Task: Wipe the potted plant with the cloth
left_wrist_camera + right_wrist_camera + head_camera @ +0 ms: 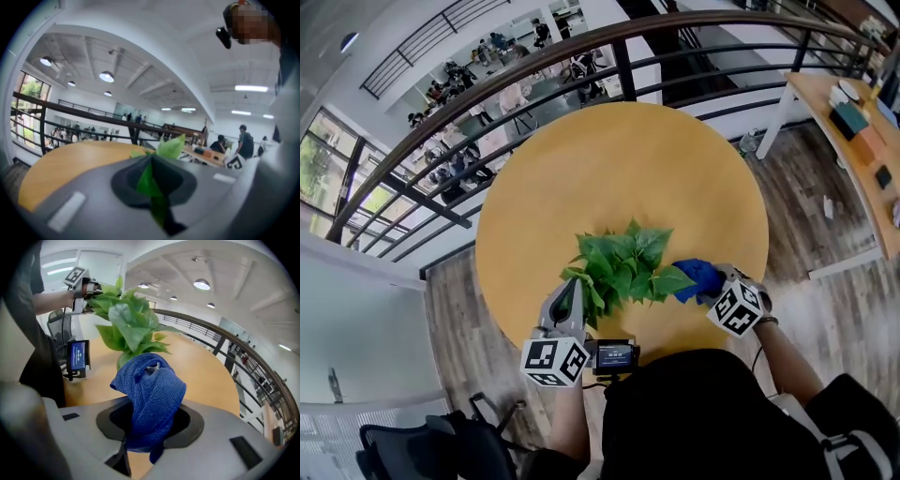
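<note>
Blue cloth (149, 394) is clamped in the right gripper (150, 432) beside the potted plant (623, 264); a leaf (151, 185) is pinched by the closed left gripper (154, 197).

Left tool (569, 291), smooth grey shell with dark oval recess, white cube (553, 361) of black square markers at its rear, right tool (705, 283) likewise (same grey, same cube), black top (703, 412) along the bottom edge, forearms uncovered.

The left gripper (567, 298) is pointing level, jaws pinching a leaf (148, 180); the right gripper (720, 283) is pointing downward, clamping the cloth (151, 394).
</note>
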`<action>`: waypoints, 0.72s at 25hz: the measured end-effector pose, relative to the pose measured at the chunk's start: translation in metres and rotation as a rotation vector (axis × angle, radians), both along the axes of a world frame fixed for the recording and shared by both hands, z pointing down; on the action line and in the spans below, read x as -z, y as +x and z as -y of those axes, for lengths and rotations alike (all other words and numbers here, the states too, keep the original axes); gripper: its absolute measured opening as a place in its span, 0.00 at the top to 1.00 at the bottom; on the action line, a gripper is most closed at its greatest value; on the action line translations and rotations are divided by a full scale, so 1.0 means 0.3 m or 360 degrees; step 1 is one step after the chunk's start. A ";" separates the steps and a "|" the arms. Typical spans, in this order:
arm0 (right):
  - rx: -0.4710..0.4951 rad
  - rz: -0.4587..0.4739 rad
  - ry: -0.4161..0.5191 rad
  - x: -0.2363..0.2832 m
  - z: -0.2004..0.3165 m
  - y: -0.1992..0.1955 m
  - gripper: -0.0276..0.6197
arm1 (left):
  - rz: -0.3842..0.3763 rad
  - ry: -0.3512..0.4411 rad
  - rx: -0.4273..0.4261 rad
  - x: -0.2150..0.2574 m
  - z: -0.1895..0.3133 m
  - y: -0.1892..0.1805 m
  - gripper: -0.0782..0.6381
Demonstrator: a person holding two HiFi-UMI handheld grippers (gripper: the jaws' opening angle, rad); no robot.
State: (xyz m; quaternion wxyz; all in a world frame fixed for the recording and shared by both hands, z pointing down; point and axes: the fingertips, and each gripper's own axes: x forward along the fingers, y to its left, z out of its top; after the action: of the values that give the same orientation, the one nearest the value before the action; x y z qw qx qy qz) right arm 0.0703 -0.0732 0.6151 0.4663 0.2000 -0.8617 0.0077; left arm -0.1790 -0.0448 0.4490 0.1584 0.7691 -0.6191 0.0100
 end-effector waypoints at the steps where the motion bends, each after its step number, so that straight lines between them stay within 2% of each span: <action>1: 0.0047 -0.0027 -0.0022 -0.030 -0.025 -0.035 0.70 | 0.0004 -0.0002 -0.0002 -0.001 0.002 0.000 0.89; 3: 0.0106 -0.0175 -0.0055 -0.110 -0.059 -0.055 0.70 | 0.0011 -0.0012 -0.0006 -0.001 0.000 -0.004 0.89; 5: 0.0141 -0.0342 -0.0066 -0.176 -0.082 -0.020 0.70 | 0.0016 -0.0025 -0.0016 0.000 -0.006 -0.005 0.89; 7: 0.0122 -0.0401 -0.0071 -0.191 -0.088 0.038 0.70 | 0.0019 -0.0023 -0.0026 0.003 -0.006 0.002 0.89; 14: -0.0169 -0.0366 -0.0040 -0.089 -0.016 0.254 0.70 | 0.0016 0.0002 -0.0039 0.010 0.013 0.007 0.89; 17: -0.0292 -0.0233 -0.0011 -0.008 -0.015 0.283 0.70 | 0.0028 0.0037 -0.0049 0.008 -0.007 0.018 0.88; 18: -0.0340 -0.0151 0.0003 0.029 -0.012 0.277 0.70 | 0.0016 0.0056 -0.0063 0.011 -0.012 0.022 0.79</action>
State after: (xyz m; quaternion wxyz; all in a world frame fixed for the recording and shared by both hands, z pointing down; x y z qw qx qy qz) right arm 0.1535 -0.0695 0.6063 0.5030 0.2912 -0.8124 0.0470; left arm -0.1724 -0.0413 0.4457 0.1415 0.7838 -0.6047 0.0062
